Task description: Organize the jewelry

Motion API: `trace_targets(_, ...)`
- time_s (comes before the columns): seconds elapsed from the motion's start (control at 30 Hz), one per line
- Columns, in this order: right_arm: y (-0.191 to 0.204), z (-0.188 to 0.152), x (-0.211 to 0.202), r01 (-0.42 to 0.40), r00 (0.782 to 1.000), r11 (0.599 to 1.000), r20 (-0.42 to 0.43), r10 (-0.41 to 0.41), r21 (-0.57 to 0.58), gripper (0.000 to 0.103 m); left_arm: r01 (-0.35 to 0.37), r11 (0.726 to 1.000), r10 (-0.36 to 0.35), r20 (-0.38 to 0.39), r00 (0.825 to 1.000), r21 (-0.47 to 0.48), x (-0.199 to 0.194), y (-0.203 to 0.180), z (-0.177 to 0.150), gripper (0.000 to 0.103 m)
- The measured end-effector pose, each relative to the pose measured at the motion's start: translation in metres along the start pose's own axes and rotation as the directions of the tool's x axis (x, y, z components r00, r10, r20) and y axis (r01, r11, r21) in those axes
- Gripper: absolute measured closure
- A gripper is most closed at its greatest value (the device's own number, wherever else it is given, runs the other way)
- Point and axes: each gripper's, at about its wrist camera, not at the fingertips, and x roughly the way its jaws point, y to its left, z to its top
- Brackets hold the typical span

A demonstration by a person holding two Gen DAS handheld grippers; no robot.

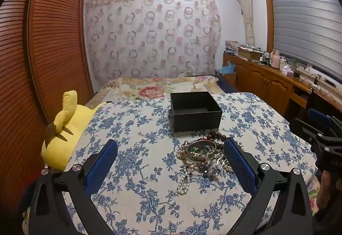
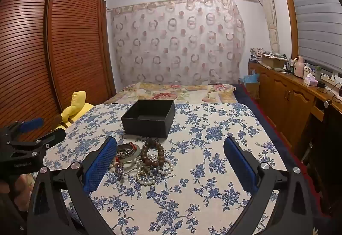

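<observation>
A: Left gripper (image 1: 171, 156) has its jaws spread wide and holds nothing; it sits low over the near part of the table (image 1: 132, 203). Right gripper (image 2: 170, 156) is just as wide and just as empty.

B: Where's the jewelry?

A: One tangled pile (image 1: 203, 156) mid-table, just in front of the black box (image 1: 195, 115), which stands open and looks empty near the far edge. The pile lies beside the left gripper's right finger.

B: How will it handle?

A: Light and limp, I'd judge. The pearl strand (image 1: 185, 181) will drape and drag its neighbours along. The metal bangle (image 1: 201, 150) is stiff and probably slippery, so pinch across its rim. The brown beads (image 2: 152, 153) offer round, firm bulk.

B: And the look?

A: White pearls trailing toward the near edge, a silvery bangle, dark wooden beads, small purple and red bits knotted between.
</observation>
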Motion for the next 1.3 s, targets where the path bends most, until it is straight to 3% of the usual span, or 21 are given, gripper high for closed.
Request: trace_targets(1.3, 0.000, -0.001, -0.001, 0.002, 1.000, 1.000, 0.001, -0.002, -0.007, 0.002, 0.006, 1.000, -0.006, 0.006, 1.000, 0.002, -0.001, -0.015, 0.009, 0.007)
